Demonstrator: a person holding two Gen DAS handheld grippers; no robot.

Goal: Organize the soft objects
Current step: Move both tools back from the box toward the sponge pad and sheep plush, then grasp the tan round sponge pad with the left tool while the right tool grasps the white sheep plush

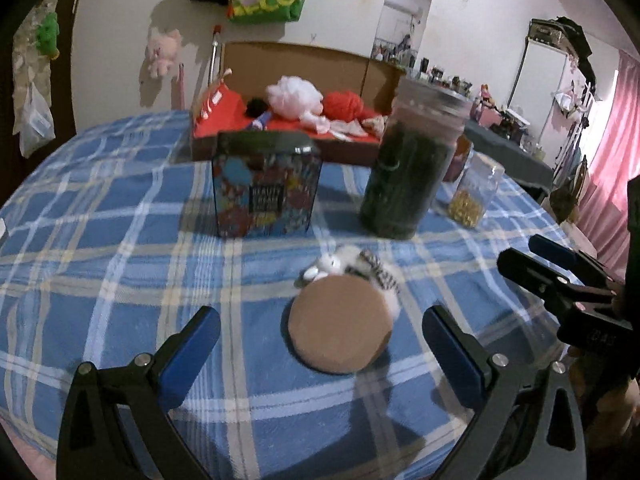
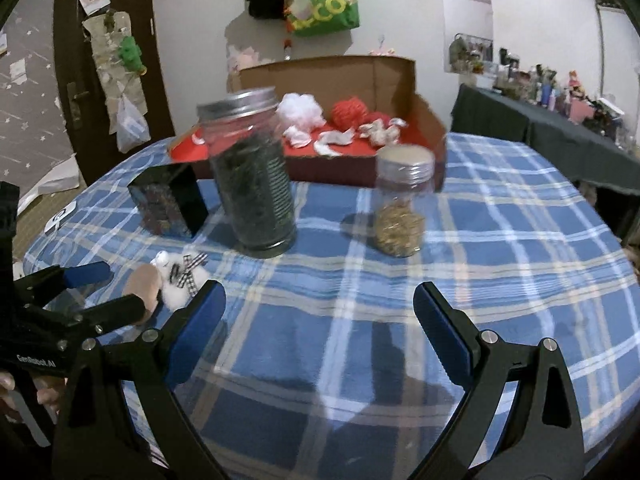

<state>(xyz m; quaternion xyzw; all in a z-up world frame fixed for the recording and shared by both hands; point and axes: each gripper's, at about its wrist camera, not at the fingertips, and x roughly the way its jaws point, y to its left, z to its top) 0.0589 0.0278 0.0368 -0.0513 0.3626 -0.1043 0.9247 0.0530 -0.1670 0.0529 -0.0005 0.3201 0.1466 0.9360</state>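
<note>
Left hand-held gripper (image 1: 320,340) spread around tan puff (image 1: 340,324), right hand-held gripper (image 2: 320,312) apart, empty

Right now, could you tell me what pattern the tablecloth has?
A blue and white plaid tablecloth, clearest in the right wrist view.

The round tan pad (image 1: 340,324) hides the near part of the small white plush (image 1: 352,266), the printing on the colourful tin (image 1: 267,192) is too blurred to read, and the far shelf clutter (image 2: 560,84) is too small to tell.
</note>
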